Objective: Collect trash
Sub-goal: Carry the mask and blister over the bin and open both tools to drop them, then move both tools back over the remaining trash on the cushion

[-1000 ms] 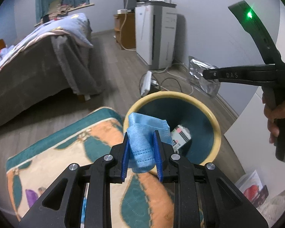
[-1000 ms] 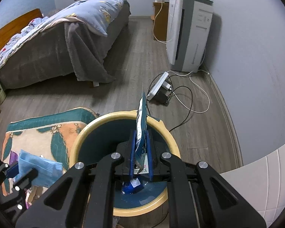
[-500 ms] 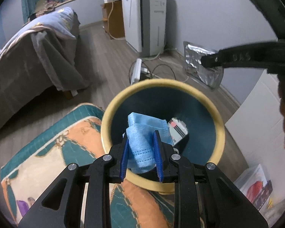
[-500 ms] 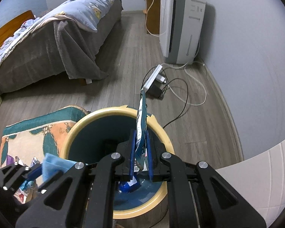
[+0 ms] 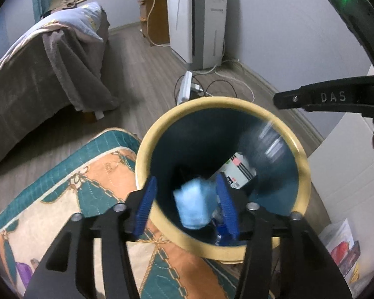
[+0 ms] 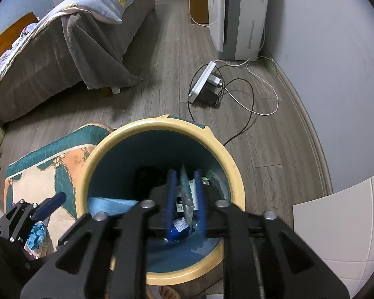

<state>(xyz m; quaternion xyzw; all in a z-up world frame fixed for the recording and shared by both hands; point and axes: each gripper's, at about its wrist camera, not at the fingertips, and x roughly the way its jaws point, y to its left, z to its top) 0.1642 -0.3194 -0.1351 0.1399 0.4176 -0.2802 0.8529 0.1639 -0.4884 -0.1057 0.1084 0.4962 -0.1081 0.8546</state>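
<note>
A round bin with a cream rim (image 5: 296,154) and teal inside stands on the floor; it also shows in the right wrist view (image 6: 234,172). My left gripper (image 5: 187,206) is open over the bin's near rim, and the blue face mask (image 5: 193,205) is loose between its fingers, blurred, inside the bin. My right gripper (image 6: 184,204) is open above the bin, and the foil wrapper (image 6: 185,194) hangs free between its fingers, inside the bin. The mask also shows in the right wrist view (image 6: 109,205) against the bin's left wall. A white carton (image 5: 236,169) lies in the bin.
A patterned teal and orange rug (image 5: 69,199) lies left of the bin. A bed with a grey cover (image 6: 62,49) stands at the left. A power strip with cables (image 6: 207,82) and a white air purifier (image 6: 239,15) stand beyond the bin. White boards (image 6: 341,221) stand at the right.
Both grippers have opened over the bin. The mask has left the left gripper's grip and the wrapper has dropped from the right gripper's grip into the bin.
</note>
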